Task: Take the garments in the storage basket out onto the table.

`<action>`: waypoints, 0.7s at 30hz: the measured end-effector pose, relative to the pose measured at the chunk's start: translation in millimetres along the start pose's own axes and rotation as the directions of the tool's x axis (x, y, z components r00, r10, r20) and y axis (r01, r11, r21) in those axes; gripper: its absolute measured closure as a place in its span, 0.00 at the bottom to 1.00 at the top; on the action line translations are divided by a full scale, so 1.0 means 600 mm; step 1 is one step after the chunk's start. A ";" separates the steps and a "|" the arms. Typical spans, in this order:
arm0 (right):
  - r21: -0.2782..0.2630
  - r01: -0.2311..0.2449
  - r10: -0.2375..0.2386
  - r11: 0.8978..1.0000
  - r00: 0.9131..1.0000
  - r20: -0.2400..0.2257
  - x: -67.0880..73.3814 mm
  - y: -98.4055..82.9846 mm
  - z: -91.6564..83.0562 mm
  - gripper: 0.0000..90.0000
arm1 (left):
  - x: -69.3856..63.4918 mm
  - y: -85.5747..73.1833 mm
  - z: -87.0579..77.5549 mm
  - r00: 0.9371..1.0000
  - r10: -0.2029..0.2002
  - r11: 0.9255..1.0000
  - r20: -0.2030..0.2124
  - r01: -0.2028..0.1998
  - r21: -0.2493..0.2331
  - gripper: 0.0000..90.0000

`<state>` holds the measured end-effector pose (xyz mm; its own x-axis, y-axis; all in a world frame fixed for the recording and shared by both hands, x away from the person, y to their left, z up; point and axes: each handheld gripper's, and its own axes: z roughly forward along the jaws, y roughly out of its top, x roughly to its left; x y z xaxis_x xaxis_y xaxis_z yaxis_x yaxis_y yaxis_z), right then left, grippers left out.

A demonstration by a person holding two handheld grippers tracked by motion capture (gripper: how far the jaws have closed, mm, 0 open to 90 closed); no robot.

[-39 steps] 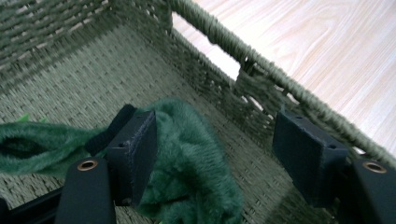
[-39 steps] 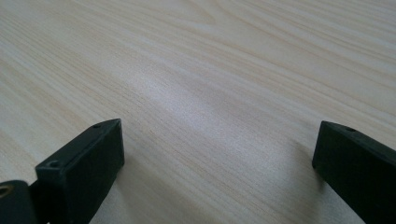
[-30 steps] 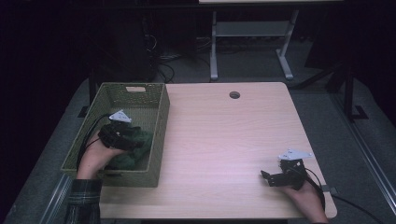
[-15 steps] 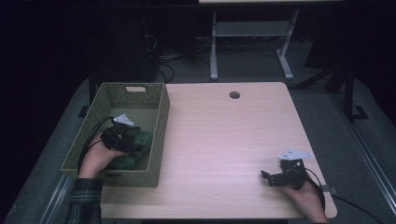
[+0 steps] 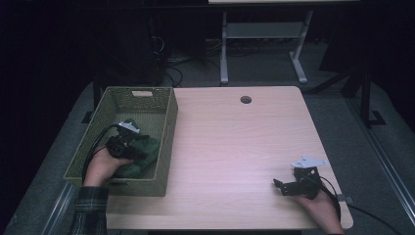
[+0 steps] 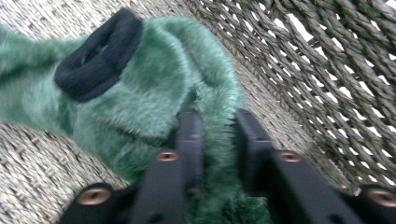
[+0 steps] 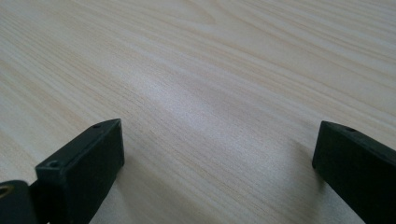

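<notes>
A green furry plush toy point(image 5: 144, 152) lies inside the woven green basket point(image 5: 165, 122) at the table's left. In the left gripper view the plush toy point(image 6: 154, 79) has a dark round patch point(image 6: 98, 56), and the left gripper point(image 6: 218, 126) is shut on a fold of its fur. From the high view, the left gripper point(image 5: 128, 146) sits low in the basket, held by a hand. The right gripper point(image 5: 282, 186) rests on the table near the front right corner. Its jaws stand wide open over bare wood, as seen around the right gripper point(image 7: 217, 149).
The light wooden table point(image 5: 235, 147) has a round cable hole point(image 5: 245, 99) near its far edge. Woven basket walls point(image 6: 327, 70) close in around the plush toy. A metal frame point(image 5: 264, 34) stands on the dark floor beyond the table.
The left gripper has shifted a little deeper and forward in the basket on the plush toy. The right gripper has stayed still.
</notes>
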<state>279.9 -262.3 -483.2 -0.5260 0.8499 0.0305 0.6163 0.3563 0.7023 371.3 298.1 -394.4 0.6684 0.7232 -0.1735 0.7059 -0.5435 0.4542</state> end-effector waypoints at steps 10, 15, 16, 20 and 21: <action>0.000 0.000 0.000 1.000 1.000 0.000 0.000 0.000 0.000 0.02 | 0.000 0.002 -0.030 0.999 -0.023 0.998 -0.023 0.021 -0.057 0.92; 0.000 0.000 0.000 1.000 1.000 0.000 0.000 0.000 0.000 0.02 | -0.005 0.005 -0.049 0.999 -0.018 0.995 -0.048 0.014 -0.097 0.93; -0.001 0.000 0.000 1.000 1.000 0.000 0.000 0.000 0.000 0.02 | -0.006 0.005 -0.053 0.998 -0.018 0.994 -0.055 0.012 -0.106 0.93; -0.001 0.001 -0.001 1.000 1.000 0.000 0.000 0.000 0.000 0.02 | -0.010 0.007 -0.069 0.997 -0.023 0.990 -0.075 0.012 -0.139 0.94; 0.000 0.000 0.000 1.000 1.000 0.000 0.000 0.000 0.000 0.02 | -0.011 0.008 -0.074 0.997 -0.020 0.989 -0.078 0.008 -0.145 0.94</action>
<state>279.9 -262.3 -483.2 -0.5263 0.8498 0.0306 0.6164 0.3565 0.7021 360.0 309.9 -352.3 0.6341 0.7649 -0.1138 0.6701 -0.4700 0.5745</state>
